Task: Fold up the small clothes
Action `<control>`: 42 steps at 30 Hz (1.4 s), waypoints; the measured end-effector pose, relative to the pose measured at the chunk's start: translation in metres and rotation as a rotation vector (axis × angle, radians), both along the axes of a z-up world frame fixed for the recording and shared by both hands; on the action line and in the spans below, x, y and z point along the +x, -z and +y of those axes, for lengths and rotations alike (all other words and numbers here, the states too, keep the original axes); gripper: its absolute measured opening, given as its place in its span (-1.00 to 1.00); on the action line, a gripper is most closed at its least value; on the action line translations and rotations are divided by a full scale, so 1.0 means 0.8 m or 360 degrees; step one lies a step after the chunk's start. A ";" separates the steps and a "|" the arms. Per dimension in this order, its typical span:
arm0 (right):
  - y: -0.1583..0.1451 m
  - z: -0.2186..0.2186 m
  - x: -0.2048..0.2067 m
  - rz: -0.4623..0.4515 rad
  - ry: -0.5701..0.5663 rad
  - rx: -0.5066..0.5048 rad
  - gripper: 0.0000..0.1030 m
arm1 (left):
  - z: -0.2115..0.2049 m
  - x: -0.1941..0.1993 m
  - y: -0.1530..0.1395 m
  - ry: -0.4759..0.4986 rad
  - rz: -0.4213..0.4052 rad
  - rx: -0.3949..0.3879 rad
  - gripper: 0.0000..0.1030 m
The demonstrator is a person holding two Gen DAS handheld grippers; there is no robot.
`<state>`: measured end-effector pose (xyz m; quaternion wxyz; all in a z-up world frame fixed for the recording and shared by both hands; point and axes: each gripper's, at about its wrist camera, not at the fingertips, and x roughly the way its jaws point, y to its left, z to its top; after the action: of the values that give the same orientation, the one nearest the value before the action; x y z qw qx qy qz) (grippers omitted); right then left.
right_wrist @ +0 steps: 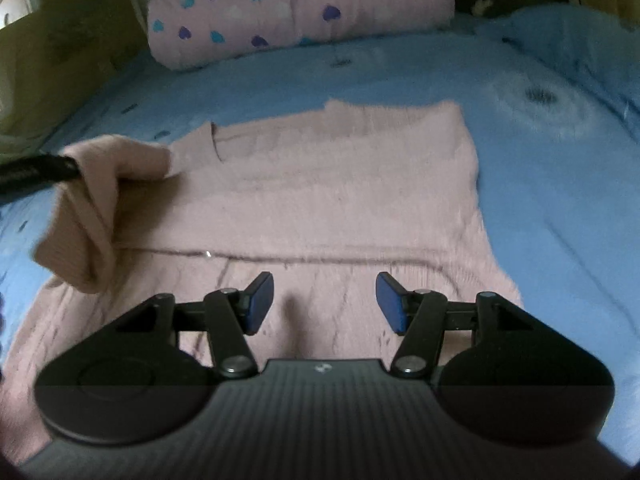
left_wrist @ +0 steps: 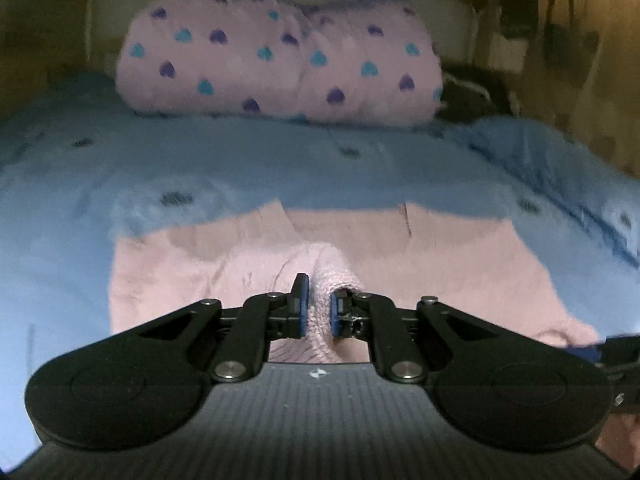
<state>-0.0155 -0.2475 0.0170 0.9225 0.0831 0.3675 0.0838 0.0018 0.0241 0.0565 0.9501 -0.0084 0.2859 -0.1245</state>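
A pink knitted sweater (right_wrist: pixel 328 196) lies flat on the blue bedspread (right_wrist: pixel 540 208). My left gripper (left_wrist: pixel 319 312) is shut on a bunched fold of the sweater (left_wrist: pixel 460 264), its sleeve, and holds it lifted. In the right wrist view the left gripper's dark finger (right_wrist: pixel 36 174) shows at the left edge with the raised pink sleeve (right_wrist: pixel 100 200) draped from it. My right gripper (right_wrist: pixel 325 304) is open and empty, just above the lower part of the sweater.
A pink pillow with blue and purple hearts (left_wrist: pixel 276 60) lies at the head of the bed, also in the right wrist view (right_wrist: pixel 300 8). A dark object (left_wrist: pixel 468 96) sits right of it. The bedspread (left_wrist: pixel 280 160) spreads between pillow and sweater.
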 end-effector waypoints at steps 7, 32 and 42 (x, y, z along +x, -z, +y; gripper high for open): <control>0.008 0.007 0.001 -0.0037 0.0003 -0.0045 0.14 | 0.024 0.004 -0.003 -0.0004 0.0132 -0.0025 0.31; -0.058 0.167 -0.038 -0.0412 -0.0543 -0.0199 0.14 | 0.159 -0.001 -0.016 -0.0479 0.0312 0.0002 0.38; -0.022 0.248 -0.016 -0.0357 -0.0678 -0.0360 0.14 | 0.175 -0.001 -0.015 -0.0539 0.0358 -0.0088 0.38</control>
<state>-0.0280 -0.0492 0.0345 0.9225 -0.1094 0.2792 0.2431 0.0008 0.1639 0.0687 0.9189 -0.0962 0.3812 0.0308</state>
